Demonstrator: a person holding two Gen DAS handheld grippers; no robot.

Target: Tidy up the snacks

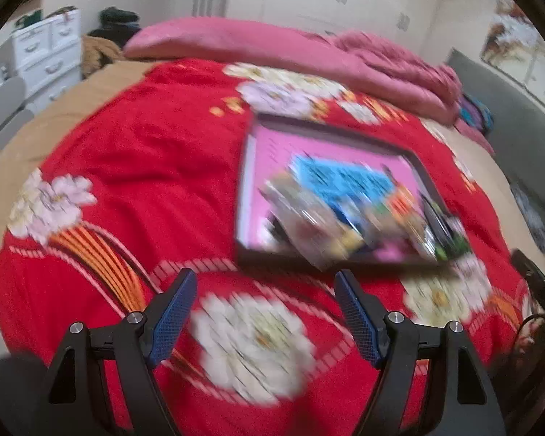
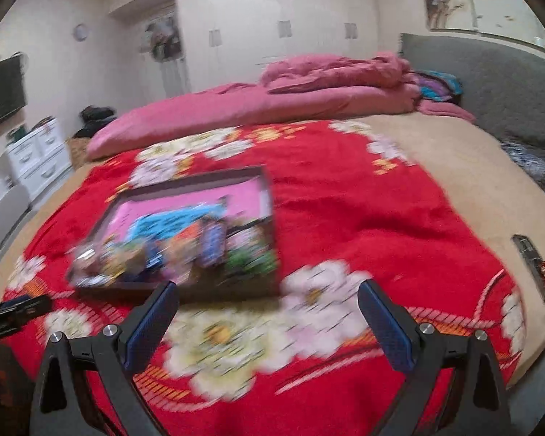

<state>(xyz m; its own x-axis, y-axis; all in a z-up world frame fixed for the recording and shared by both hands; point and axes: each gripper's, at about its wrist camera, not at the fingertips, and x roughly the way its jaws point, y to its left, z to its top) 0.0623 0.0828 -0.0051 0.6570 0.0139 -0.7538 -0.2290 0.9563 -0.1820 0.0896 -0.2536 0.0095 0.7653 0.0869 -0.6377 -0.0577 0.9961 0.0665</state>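
A dark-rimmed box with a pink inside [image 1: 269, 145] [image 2: 207, 192] lies on the red flowered blanket. It holds a heap of snack packets [image 1: 348, 214] [image 2: 185, 250], among them a blue one [image 1: 341, 181] [image 2: 167, 227]; motion blur hides details. My left gripper [image 1: 265, 309] is open and empty, above the blanket just in front of the box. My right gripper [image 2: 269, 312] is open and empty, in front of the box's near right corner. The left gripper's tip [image 2: 14, 309] shows at the left edge of the right wrist view.
The red blanket [image 1: 145, 181] [image 2: 363, 200] covers a bed with pink bedding [image 1: 272, 47] [image 2: 272, 105] along the far side and a grey headboard [image 2: 490, 83]. A remote control [image 2: 534, 269] lies at the right. White drawers [image 1: 47, 54] stand at the left.
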